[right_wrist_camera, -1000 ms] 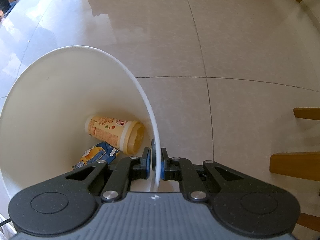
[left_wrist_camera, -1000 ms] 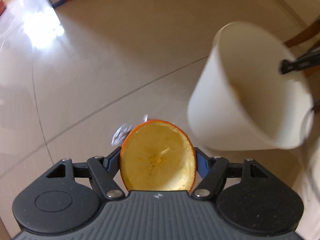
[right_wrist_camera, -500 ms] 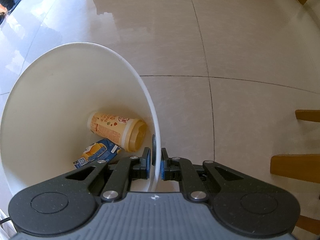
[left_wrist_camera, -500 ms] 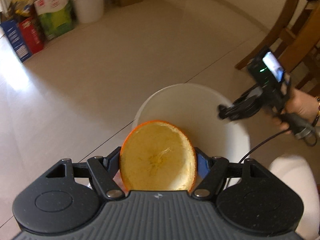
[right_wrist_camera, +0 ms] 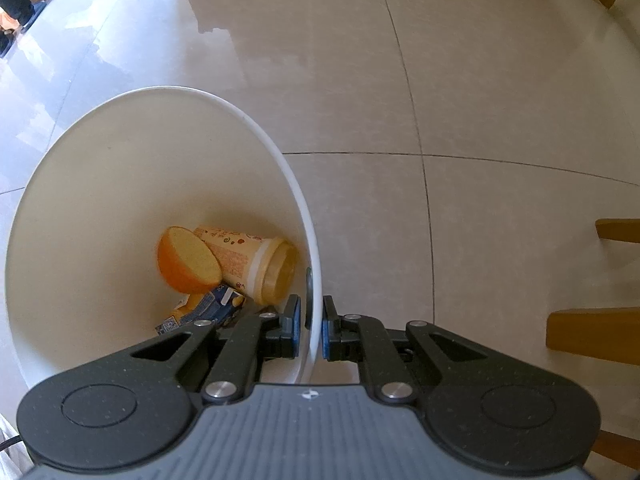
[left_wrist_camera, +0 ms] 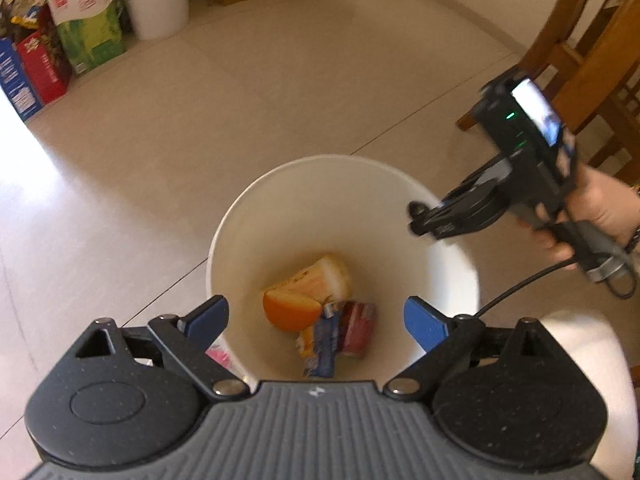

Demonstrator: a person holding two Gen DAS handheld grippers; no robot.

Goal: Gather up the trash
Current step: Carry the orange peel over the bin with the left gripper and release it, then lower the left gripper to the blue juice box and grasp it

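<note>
A white bucket (left_wrist_camera: 280, 208) (right_wrist_camera: 100, 168) holds trash: a halved orange peel (left_wrist_camera: 290, 310) (right_wrist_camera: 186, 262), a beige drink cup (left_wrist_camera: 324, 278) (right_wrist_camera: 248, 260), a blue carton (left_wrist_camera: 322, 344) (right_wrist_camera: 208, 308) and a red wrapper (left_wrist_camera: 358, 328). My left gripper (left_wrist_camera: 316, 320) hangs open above the bucket mouth, nothing between its blue pads. My right gripper (right_wrist_camera: 311, 326) is shut on the bucket's rim (right_wrist_camera: 312, 280), one finger inside and one outside. In the left wrist view the right gripper (left_wrist_camera: 424, 220) is held by a person's hand (left_wrist_camera: 600, 208) at the bucket's right edge.
The floor is pale glossy tile (right_wrist_camera: 440, 80). Cardboard boxes (left_wrist_camera: 84, 24) and a white pail (left_wrist_camera: 158, 4) line the far wall. Wooden chair legs (left_wrist_camera: 580, 40) (right_wrist_camera: 592, 332) stand to the right. A pink scrap (left_wrist_camera: 222, 354) lies beside the bucket under my left finger.
My left gripper opened and let go of the orange peel, which now lies in the bucket. The right gripper kept its hold on the rim.
</note>
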